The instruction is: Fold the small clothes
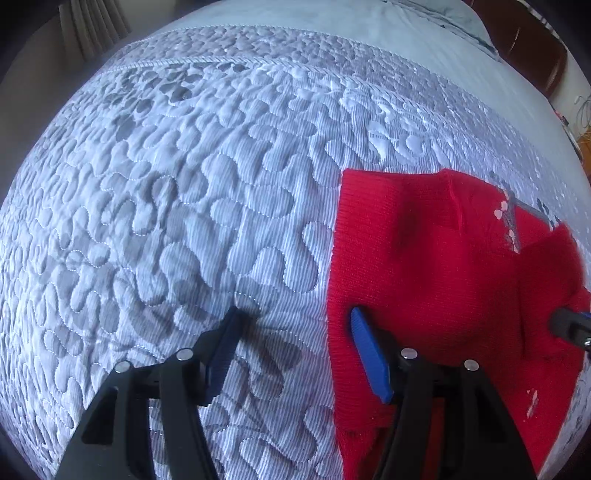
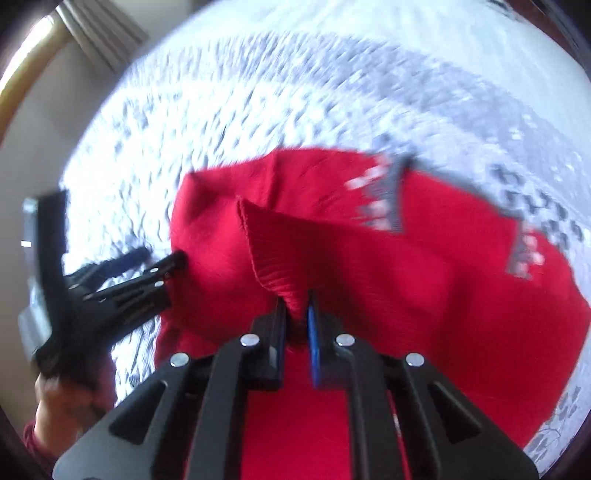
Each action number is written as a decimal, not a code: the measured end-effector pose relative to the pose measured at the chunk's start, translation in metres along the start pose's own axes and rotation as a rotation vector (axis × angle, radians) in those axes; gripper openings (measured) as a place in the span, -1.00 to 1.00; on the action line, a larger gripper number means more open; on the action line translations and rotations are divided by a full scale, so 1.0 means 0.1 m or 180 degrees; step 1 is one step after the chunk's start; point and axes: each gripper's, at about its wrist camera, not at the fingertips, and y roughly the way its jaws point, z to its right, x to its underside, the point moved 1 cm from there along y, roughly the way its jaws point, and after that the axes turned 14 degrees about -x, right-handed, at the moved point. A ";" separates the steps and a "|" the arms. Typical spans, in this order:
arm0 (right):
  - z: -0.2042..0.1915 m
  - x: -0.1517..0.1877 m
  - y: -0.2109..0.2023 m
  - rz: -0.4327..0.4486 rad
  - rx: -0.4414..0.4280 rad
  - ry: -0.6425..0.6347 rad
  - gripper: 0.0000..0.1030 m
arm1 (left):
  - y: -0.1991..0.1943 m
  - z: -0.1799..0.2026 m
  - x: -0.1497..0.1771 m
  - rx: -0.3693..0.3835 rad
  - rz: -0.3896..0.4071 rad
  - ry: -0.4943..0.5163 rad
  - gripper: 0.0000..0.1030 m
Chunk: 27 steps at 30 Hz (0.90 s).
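A small red knitted sweater [image 1: 436,258] with a grey and white pattern lies on a quilted bed cover [image 1: 184,184]. My left gripper [image 1: 295,317] is open at the sweater's left edge: one finger rests on the quilt, the other on the red knit. In the right wrist view my right gripper [image 2: 297,306] is shut on a ribbed cuff or hem of the sweater [image 2: 273,251] and holds it lifted over the body of the garment [image 2: 424,288]. The left gripper [image 2: 155,266] shows at the left of that blurred view. The right gripper's tip [image 1: 569,325] shows at the right edge of the left wrist view.
The grey and white quilted cover [image 2: 258,92] spreads on all sides of the sweater. A plain pale sheet [image 1: 332,26] lies at the far end of the bed. Curtains [image 2: 107,33] hang at the upper left. A dark wooden headboard [image 1: 532,40] stands at the far right.
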 end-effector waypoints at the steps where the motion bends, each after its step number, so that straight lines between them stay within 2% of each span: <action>1: 0.14 0.04 -0.18 0.0070 -0.0048 0.0053 -0.83 | 0.00 0.00 0.00 0.0002 0.0001 0.0000 0.22; 4: 0.62 0.24 -0.64 0.0284 -0.0107 0.0259 -0.82 | -0.02 0.00 0.01 -0.0038 0.0012 -0.0008 0.22; 8: 1.24 0.56 -1.02 0.0436 0.0128 0.0483 -0.80 | -0.05 0.05 0.01 -0.0143 0.0053 0.0008 0.23; 11: 1.71 0.84 -1.05 0.0391 0.0318 0.0715 -0.65 | -0.10 0.12 0.01 -0.0248 0.0076 0.0036 0.23; 14: 2.14 1.07 -1.04 0.0359 0.0547 0.0950 -0.60 | -0.22 0.16 -0.01 -0.0379 0.0137 0.0031 0.22; 16: 2.36 1.18 -1.03 0.0383 0.0313 0.1163 -0.38 | -0.42 0.17 -0.04 -0.0476 0.0362 -0.0033 0.20; 18: 2.44 1.21 -1.00 0.0452 0.0115 0.1278 -0.28 | -0.57 0.25 -0.08 -0.0482 0.0541 0.0022 0.20; 19: 2.44 1.21 -0.99 0.0490 0.0006 0.1316 -0.11 | -0.63 0.33 -0.10 -0.0467 0.0604 0.0076 0.20; 21: 2.44 1.18 -1.00 0.0574 -0.0121 0.1355 0.07 | -0.66 0.46 -0.14 -0.0381 0.0620 0.0163 0.20; 23: 2.42 1.06 -0.97 0.0573 -0.0189 0.1329 0.07 | -0.62 0.59 -0.19 -0.0297 0.0535 0.0172 0.20; 25: 2.38 0.96 -0.89 0.0483 -0.0079 0.1298 0.07 | -0.50 0.68 -0.21 -0.0306 0.0442 0.0160 0.20; 26: 2.35 0.93 -0.87 0.0461 -0.0021 0.1263 -0.01 | -0.45 0.69 -0.20 -0.0310 0.0415 0.0169 0.20; 27: 2.29 0.91 -0.87 0.0415 0.0027 0.1138 -0.36 | -0.40 0.72 -0.19 -0.0333 0.0393 0.0186 0.20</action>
